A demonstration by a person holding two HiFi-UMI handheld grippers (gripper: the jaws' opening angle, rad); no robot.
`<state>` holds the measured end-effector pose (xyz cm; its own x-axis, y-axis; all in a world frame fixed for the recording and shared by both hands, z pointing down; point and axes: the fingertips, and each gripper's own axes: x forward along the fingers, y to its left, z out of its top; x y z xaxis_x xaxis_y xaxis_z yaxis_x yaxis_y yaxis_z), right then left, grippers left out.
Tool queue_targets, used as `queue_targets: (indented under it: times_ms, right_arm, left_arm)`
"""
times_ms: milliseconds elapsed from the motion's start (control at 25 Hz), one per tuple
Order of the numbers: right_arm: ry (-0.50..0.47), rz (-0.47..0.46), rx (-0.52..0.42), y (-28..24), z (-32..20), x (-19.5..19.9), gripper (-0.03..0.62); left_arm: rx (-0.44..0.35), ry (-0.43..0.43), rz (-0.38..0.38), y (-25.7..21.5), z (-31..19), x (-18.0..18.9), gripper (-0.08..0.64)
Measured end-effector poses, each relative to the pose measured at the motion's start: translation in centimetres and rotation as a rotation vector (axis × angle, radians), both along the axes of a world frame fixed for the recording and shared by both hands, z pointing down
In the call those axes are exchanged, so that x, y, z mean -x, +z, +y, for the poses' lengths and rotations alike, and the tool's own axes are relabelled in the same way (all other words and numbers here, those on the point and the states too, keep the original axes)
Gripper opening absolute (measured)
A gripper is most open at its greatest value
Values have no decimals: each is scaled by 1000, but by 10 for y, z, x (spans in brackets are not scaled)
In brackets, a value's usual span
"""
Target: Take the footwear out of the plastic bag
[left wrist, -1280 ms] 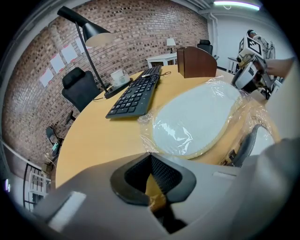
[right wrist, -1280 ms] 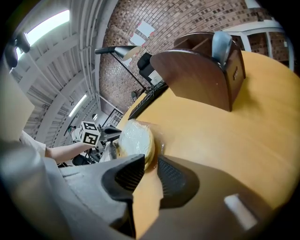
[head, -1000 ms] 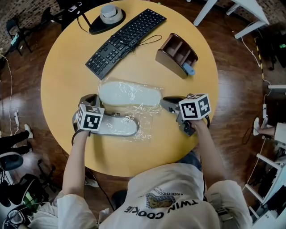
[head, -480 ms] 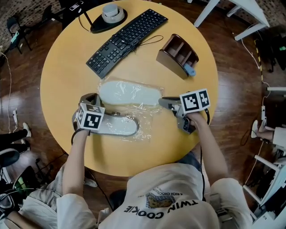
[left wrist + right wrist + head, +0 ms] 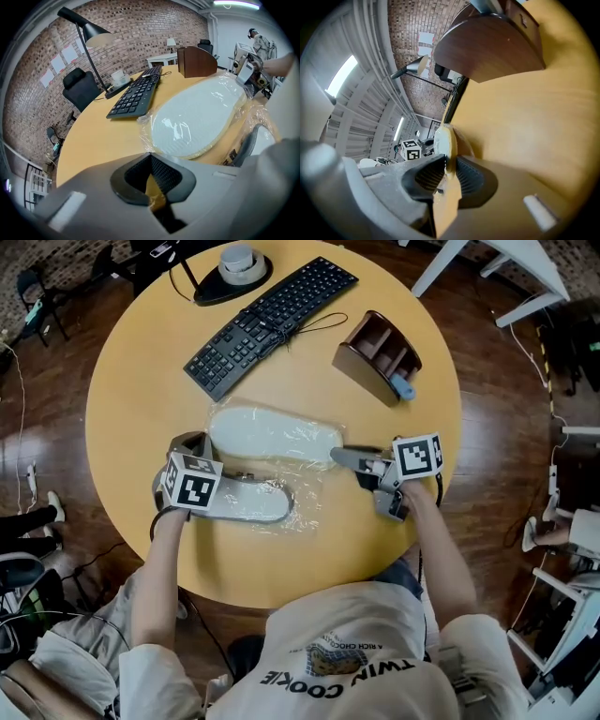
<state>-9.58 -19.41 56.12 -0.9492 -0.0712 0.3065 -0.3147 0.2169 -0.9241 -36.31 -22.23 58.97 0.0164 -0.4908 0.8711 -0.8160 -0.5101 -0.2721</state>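
A clear plastic bag (image 5: 306,495) lies on the round yellow table (image 5: 141,381) with two slippers in it. One slipper (image 5: 272,432) lies sole up, white and oval; it also fills the right of the left gripper view (image 5: 199,119). The second slipper (image 5: 248,504) lies nearer me, strap up. My right gripper (image 5: 339,457) is shut on the right end of the sole-up slipper, whose cream edge (image 5: 445,140) stands between the pads (image 5: 426,176). My left gripper (image 5: 192,444) sits at the bag's left end, jaws (image 5: 151,161) shut on crinkled plastic.
A black keyboard (image 5: 267,324) lies across the far side of the table. A black lamp base (image 5: 230,273) holding a white roll is at the far edge. A brown desk organizer (image 5: 375,352) stands far right, close beyond my right gripper. Office chairs surround the table.
My right gripper has turned slightly and shifted a little along the slipper's end, still gripping it. The left gripper and the nearer slipper have stayed put.
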Motion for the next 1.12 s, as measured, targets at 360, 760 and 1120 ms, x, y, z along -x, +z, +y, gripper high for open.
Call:
queue_targets:
  times_ms: [360, 760, 1120]
  right_arm:
    - [29, -50, -15, -4, 9, -20, 64]
    - [53, -46, -21, -3, 18, -40, 64]
    - [57, -34, -47, -6, 23, -59, 63]
  left_arm:
    - [0, 2, -32, 1, 1, 1, 3]
    - [2, -7, -49, 2, 1, 1, 3]
    - [2, -16, -82, 4, -1, 1, 3]
